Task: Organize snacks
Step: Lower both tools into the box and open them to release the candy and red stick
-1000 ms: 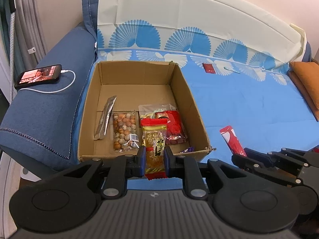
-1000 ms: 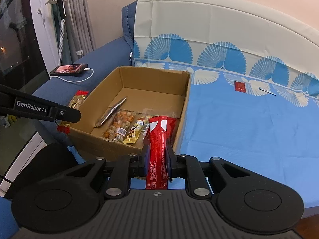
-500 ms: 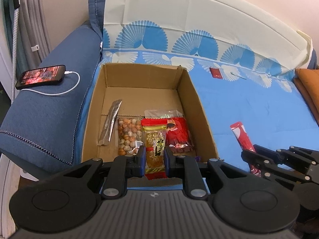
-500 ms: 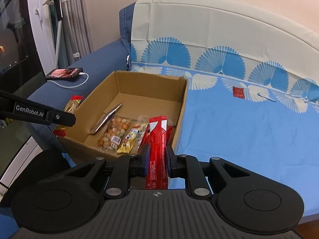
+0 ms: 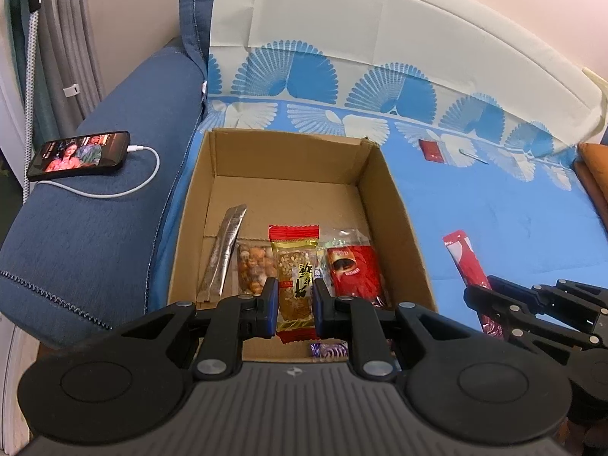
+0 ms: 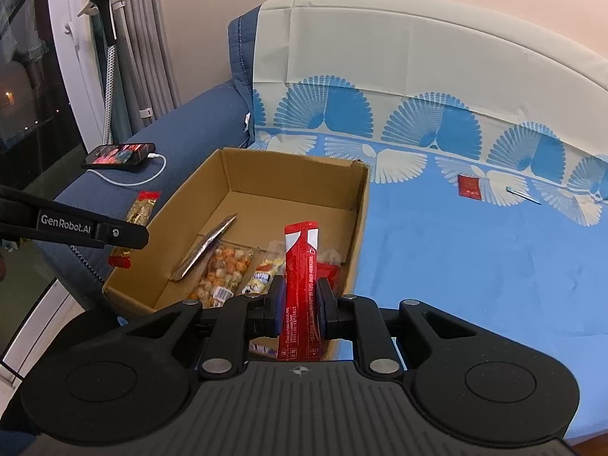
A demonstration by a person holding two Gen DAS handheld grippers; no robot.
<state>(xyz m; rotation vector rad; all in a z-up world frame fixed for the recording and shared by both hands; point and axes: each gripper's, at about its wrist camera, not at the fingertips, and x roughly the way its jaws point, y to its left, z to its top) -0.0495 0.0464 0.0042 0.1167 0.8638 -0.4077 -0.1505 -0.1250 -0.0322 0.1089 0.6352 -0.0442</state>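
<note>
An open cardboard box (image 5: 383, 190) (image 6: 359, 209) stands on a blue sofa cover. My left gripper (image 5: 294, 304) is shut on a gold-and-red peanut candy bar (image 5: 294, 269) and holds it over the box's near end. My right gripper (image 6: 300, 304) is shut on a long red stick packet (image 6: 302, 266), held upright over the box's near right corner; it also shows in the left wrist view (image 5: 465, 262). Inside the box lie a silver stick packet (image 5: 224, 254), a bag of mixed nuts (image 5: 252, 269) and a red packet (image 5: 351, 269).
A phone (image 5: 79, 154) on a white cable lies on the blue armrest left of the box. A small red sachet (image 5: 431, 150) and a thin stick (image 6: 522, 194) lie far back on the cover. An orange cushion (image 5: 592, 167) is at the right edge.
Both grippers have moved forward toward the box with their snacks still held. The left one now holds the candy bar over the box interior.
</note>
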